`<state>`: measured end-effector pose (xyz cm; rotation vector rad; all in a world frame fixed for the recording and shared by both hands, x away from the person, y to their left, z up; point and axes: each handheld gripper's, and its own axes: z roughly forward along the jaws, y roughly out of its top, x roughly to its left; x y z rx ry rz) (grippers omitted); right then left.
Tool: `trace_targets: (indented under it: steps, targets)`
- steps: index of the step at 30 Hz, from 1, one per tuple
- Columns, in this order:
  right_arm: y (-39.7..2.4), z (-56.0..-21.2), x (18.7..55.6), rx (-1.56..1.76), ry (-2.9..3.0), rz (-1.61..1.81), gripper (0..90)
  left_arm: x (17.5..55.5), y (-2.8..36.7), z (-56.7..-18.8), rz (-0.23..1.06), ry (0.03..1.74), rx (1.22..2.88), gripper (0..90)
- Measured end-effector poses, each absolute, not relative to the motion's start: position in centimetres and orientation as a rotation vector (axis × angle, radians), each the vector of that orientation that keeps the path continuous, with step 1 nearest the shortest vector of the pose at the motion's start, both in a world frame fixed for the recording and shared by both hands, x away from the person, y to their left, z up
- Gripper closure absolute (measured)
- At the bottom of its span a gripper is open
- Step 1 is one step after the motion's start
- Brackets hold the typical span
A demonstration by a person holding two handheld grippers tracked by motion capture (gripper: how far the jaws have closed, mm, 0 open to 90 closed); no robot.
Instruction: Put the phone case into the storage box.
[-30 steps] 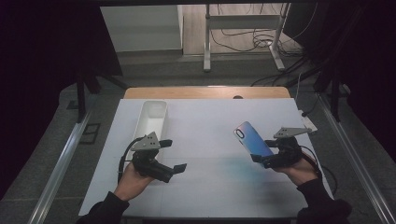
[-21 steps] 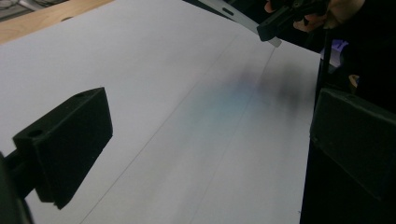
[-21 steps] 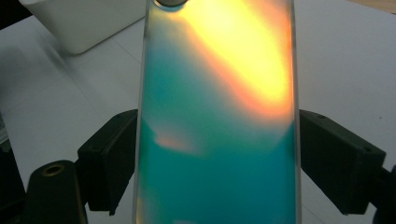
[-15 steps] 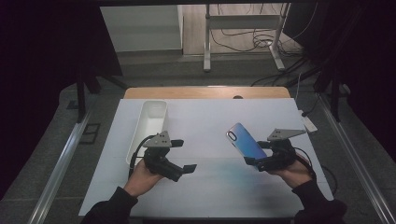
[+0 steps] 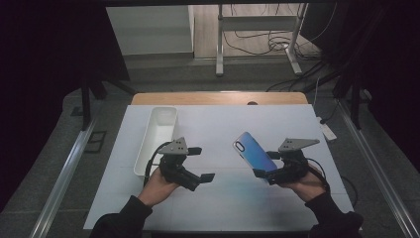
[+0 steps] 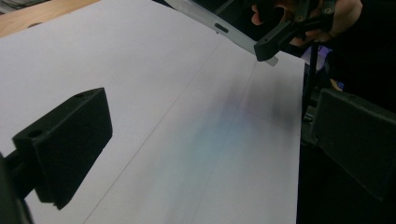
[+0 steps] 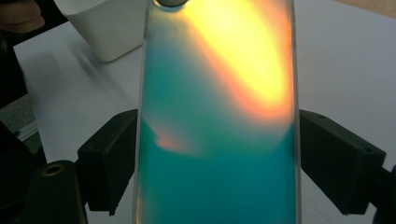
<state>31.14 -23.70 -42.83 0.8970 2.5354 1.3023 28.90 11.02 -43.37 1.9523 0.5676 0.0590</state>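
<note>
Right gripper (image 5: 270,171) sits clamped on 1 iridescent blue-green glass-backed phone (image 5: 254,151), jaws pressing its 2 long edges, held tilted above the white paper-covered table (image 5: 277,119) at roughly 4 o'clock. Over the last sec it has carried the phone toward table centre. Left gripper (image 5: 198,168), at 7 o'clock, jaws apart w/ nothing between, has also slid inward. Both now nearer each other, approx. a handover setup. Long white plastic bin (image 5: 159,136) stays at 10 o'clock, likely the drop spot.
</note>
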Motion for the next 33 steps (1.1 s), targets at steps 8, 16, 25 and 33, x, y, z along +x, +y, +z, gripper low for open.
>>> trace_targets:
  steps: [8,16,25,33]
  targets:
    - [-22.8,-42.7,30.7,0.863,2.55,1.34,16.9,29.4,10.1,-43.4,0.027,0.547,1.945,0.0]
    - [-21.8,-42.4,30.2,0.808,2.566,1.374,16.9,29.6,9.5,-43.2,0.006,0.538,1.931,0.0]
    - [-20.8,-42.1,29.6,0.766,2.586,1.401,16.9,29.7,8.8,-43.0,-0.003,0.521,1.938,0.0]
    - [-19.9,-42.0,29.1,0.724,2.604,1.42,16.9,29.6,7.9,-42.8,0.002,0.506,1.972,0.0]
